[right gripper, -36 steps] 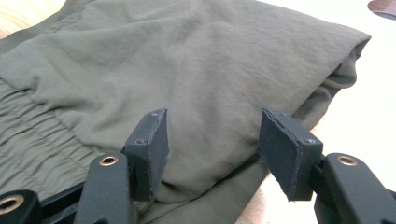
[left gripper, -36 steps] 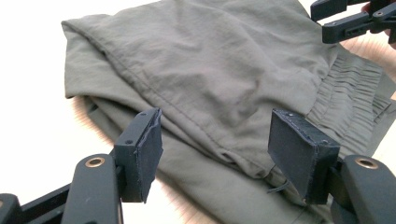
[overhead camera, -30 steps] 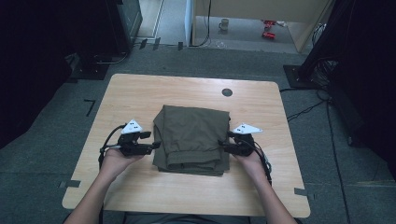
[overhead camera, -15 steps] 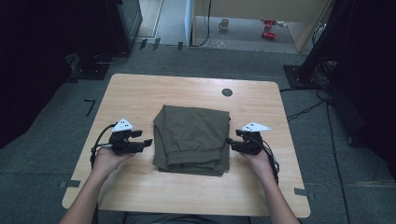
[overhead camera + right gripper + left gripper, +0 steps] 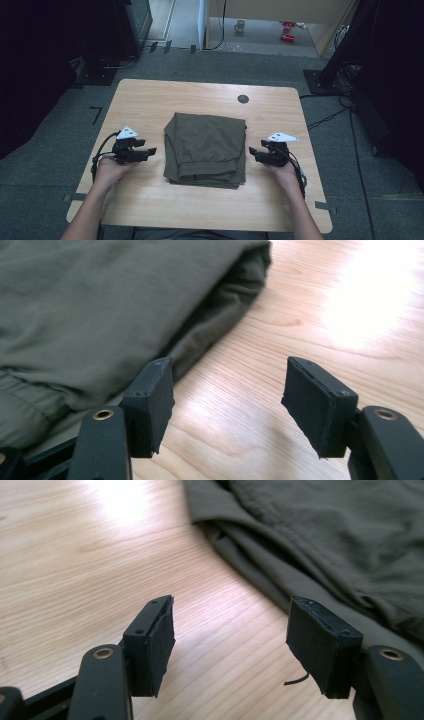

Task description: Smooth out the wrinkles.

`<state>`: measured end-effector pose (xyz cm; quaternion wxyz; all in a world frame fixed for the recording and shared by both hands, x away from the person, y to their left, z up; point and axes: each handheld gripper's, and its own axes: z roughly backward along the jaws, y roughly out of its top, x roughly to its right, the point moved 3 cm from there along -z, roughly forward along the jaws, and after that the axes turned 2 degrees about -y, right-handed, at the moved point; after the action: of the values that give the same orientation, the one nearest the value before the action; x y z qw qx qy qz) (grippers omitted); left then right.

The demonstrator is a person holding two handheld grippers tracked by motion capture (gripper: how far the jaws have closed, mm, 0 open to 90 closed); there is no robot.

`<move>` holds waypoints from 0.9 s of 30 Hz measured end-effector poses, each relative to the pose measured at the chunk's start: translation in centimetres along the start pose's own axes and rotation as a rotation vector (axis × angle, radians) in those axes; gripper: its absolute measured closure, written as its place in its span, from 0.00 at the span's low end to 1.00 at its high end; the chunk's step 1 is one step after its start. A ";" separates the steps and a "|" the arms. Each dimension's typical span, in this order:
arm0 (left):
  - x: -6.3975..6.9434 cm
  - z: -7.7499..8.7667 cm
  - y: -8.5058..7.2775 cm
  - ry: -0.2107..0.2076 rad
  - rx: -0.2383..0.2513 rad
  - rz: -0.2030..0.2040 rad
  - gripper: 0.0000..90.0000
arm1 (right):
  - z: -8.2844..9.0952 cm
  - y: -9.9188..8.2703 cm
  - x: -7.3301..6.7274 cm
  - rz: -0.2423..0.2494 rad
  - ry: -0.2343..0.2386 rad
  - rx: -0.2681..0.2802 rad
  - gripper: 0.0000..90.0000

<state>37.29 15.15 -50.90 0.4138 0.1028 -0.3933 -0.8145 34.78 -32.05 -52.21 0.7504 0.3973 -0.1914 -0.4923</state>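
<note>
A: From the high view, where is the folded olive garment?
B: Mid-table, between the left claw and right claw, both just beside it, apart.

A: The left gripper view?
B: Released, jaws apart over bare wood, cloth beyond.

A: The right gripper view?
B: Jaws just been opening, nothing between them.

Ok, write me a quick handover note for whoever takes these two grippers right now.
Left gripper: open, empty, off the left edge of the folded olive garment.
Right gripper: jaws have just been opening, nothing between them, off the garment's right edge.
Garment: folded flat in the middle of the table, touched by neither gripper.
Done: it looks folded and released.
Left: probably only to check the fold is neat.
</note>
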 end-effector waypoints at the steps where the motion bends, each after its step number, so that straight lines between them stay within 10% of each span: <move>1: -0.3 -0.1 -0.1 0.008 0.001 0.010 0.40 | 0.0 -0.1 0.2 -0.002 -0.005 0.000 0.40; 15: -2.8 -0.3 -1.6 0.088 -0.027 0.061 0.41 | 0.3 -1.5 3.1 -0.016 -0.098 -0.057 0.31; 27: -3.7 -0.4 -2.5 0.162 0.027 -0.031 0.39 | 0.2 -2.4 4.2 0.032 -0.115 -0.069 0.21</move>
<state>38.35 18.56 -53.58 0.4303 0.1797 -0.3678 -0.8045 35.12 -36.37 -54.39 0.7592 0.3391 -0.2232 -0.5087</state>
